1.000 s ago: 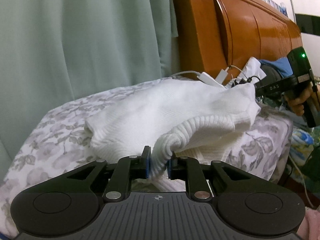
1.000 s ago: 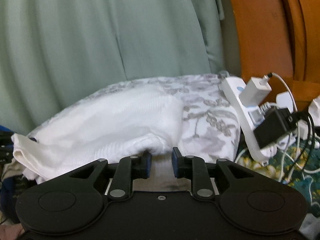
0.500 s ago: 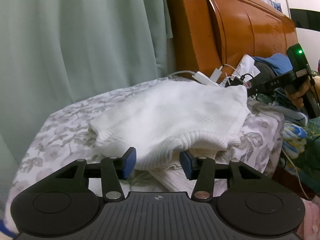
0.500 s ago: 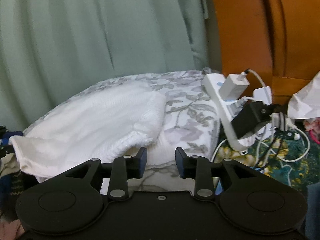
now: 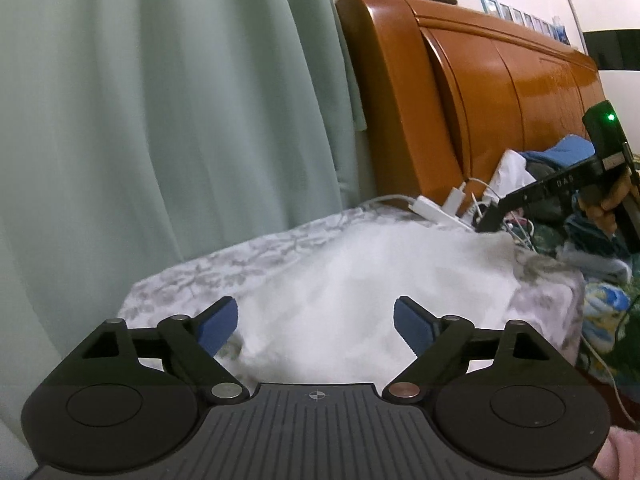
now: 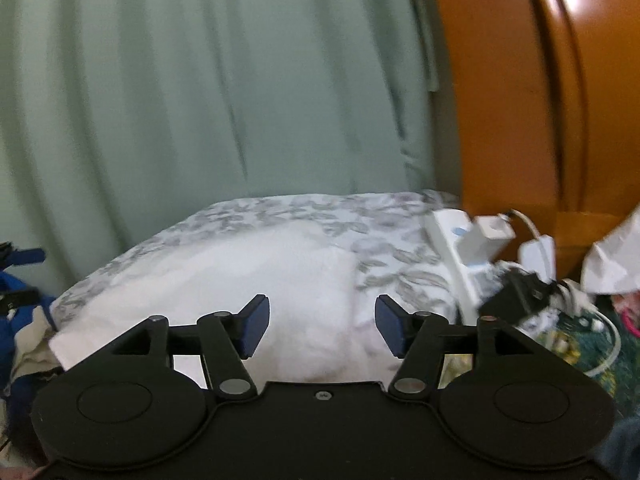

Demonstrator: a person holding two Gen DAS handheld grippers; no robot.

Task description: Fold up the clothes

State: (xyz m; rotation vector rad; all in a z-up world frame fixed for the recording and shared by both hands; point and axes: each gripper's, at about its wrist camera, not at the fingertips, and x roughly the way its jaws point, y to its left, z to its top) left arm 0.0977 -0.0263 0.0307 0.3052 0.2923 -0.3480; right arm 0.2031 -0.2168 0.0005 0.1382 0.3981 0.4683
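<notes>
A white knitted sweater point(image 5: 360, 276) lies folded on a floral grey-and-white cushion point(image 5: 224, 268). My left gripper point(image 5: 316, 324) hovers above its near edge, jaws opening wide, blue pads clear of the knit. In the right wrist view the same sweater point(image 6: 248, 280) lies on the cushion point(image 6: 392, 256), and my right gripper point(image 6: 322, 326) is above its right end, jaws opening, nothing pressed between them. The right gripper point(image 5: 490, 222) also shows in the left wrist view, held by a hand point(image 5: 608, 204) past the sweater's far end.
A green curtain point(image 5: 160, 120) hangs behind the cushion. An orange wooden headboard point(image 5: 480, 100) stands at the right. A white power strip point(image 6: 456, 264) with chargers and cables lies beside the cushion, and a pile of clothes point(image 5: 560, 160) rests near the headboard.
Both grippers let go of the sweater, opened wide and rose above it. The sweater settled flat on the cushion.
</notes>
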